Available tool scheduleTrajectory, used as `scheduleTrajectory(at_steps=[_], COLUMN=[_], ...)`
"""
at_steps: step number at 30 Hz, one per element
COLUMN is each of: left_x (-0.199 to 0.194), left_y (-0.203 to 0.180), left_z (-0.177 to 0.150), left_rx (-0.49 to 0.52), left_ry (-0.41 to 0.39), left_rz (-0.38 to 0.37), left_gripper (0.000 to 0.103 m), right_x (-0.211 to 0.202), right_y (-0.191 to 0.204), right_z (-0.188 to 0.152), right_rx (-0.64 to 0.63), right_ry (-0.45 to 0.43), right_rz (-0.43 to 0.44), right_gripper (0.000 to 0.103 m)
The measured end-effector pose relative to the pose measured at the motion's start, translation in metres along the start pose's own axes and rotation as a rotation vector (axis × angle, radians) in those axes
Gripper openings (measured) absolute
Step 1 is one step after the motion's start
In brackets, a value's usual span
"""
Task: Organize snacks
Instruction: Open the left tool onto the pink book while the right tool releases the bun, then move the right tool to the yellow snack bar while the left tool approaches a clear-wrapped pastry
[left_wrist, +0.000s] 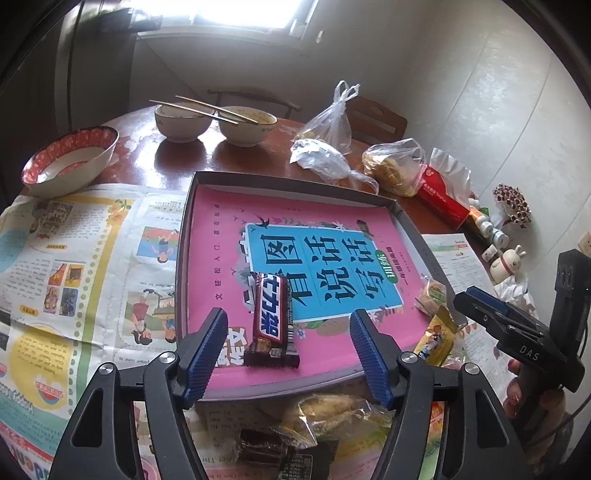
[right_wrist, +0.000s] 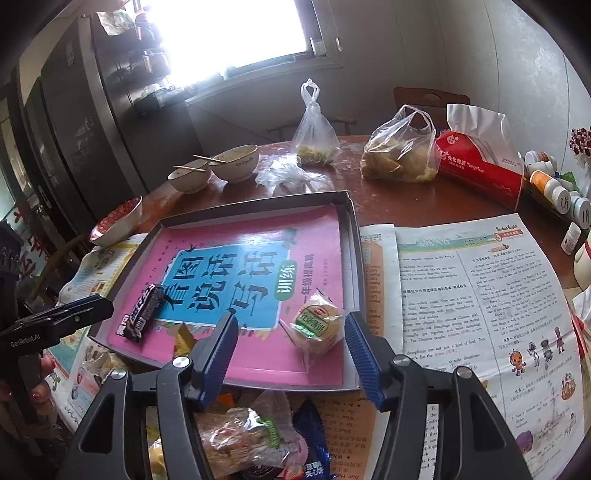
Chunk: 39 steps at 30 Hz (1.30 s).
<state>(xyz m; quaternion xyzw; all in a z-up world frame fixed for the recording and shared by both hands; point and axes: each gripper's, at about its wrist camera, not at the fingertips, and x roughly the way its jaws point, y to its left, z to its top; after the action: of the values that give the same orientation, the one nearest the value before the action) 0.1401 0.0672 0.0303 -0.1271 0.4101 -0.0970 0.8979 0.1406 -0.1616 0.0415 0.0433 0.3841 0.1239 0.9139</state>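
In the left wrist view, the left claw (left_wrist: 288, 354) is wide open and holds nothing. The chocolate bar (left_wrist: 272, 320) lies flat in the tray (left_wrist: 295, 181), near the tray's front edge, right between the two blue fingers (left_wrist: 207, 354) but not touching them. The tray has a pink book (left_wrist: 325, 236) as its floor. More snacks wait in a pile (left_wrist: 314, 424) on the surface in front of the tray's front edge. To do this step well, lift the open claw straight up and back so it does not bump the bar. Then go down to the pile for one snack only.

In the right wrist view, the right claw (right_wrist: 291, 354) is open too and grips nothing. The round cake in a clear wrapper (right_wrist: 314, 326) sits in the tray near its front right corner, close to the right finger. More snacks (right_wrist: 251, 435) lie under this claw, just outside the tray. Pull away slowly, because the loose wrapper could catch. Put the next snack in a bare spot between the bar and the cake, and keep them in a neat row.
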Motion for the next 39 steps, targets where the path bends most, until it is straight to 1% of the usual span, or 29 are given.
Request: scheduleTrajectory(at_steps=[5,25,39], left_x=[-0.006,-0.031,-0.043], left_y=[-0.003,-0.012,-0.025], left_z=[-0.002,-0.012,-0.027], left_rx=[0.004,0.040,0.088], left_ry=[-0.008,-0.027,-0.016], left_rz=[-0.011,-0.001,-0.005], left_gripper=[0.075,0.075,0.075], right_x=[-0.006,-0.028,-0.037], right_y=[0.004,0.024,0.041], right_z=[-0.001,-0.011,-0.020], right_rx=[-0.005,-0.038,-0.068], right_ry=[-0.007,-0.025,-0.026], right_rz=[0.011,0.053,0.076], right_gripper=[0.061,0.062,0.062])
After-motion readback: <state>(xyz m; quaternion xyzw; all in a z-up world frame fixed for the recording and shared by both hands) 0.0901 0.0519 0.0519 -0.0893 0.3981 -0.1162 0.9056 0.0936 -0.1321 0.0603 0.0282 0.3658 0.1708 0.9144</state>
